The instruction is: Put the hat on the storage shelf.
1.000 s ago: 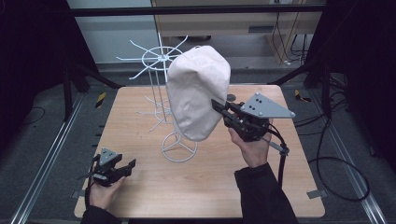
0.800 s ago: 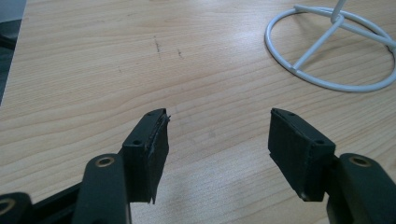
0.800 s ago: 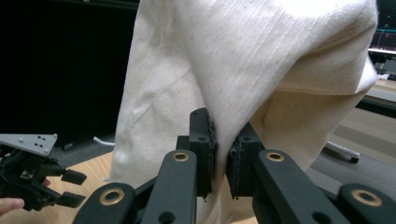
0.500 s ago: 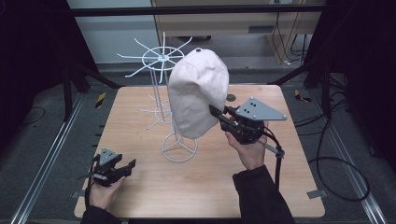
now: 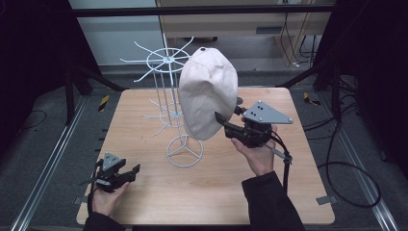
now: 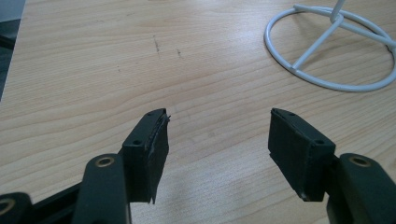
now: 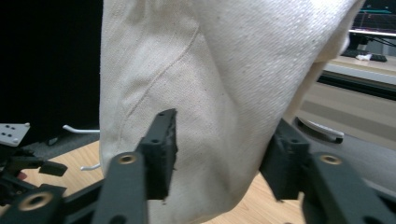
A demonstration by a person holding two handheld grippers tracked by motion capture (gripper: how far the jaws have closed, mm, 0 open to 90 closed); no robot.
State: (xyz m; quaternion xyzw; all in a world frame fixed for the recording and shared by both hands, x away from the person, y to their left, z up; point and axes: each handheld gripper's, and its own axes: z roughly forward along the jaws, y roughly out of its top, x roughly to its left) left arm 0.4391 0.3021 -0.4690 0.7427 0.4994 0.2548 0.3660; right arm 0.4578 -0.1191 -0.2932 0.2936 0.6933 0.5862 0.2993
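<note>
A cream cap [image 5: 208, 96] hangs from the white wire rack [image 5: 163, 60] that stands mid-table. My right gripper [image 5: 220, 118] is at the cap's lower right edge. In the right gripper view the cap's cloth [image 7: 210, 70] hangs between the spread jaws of this gripper [image 7: 224, 140], which is open and not pinching it. At the table's front left my left gripper [image 5: 131, 170] rests low, open. The left gripper view has its jaws [image 6: 217, 126] apart over bare wood, with the rack's ring base [image 6: 315, 43] ahead to the right.
The wooden table [image 5: 308, 192] stands inside a dark metal frame, with rails on the floor along both sides. Wire hooks stick out from the rack at several heights behind the cap. A cable [image 5: 287, 163] trails from the right gripper.
The right gripper has shifted slightly left and down along the cap. The cap, tilted toward the right before, now hangs straighter on the rack. The left gripper has stayed put.
</note>
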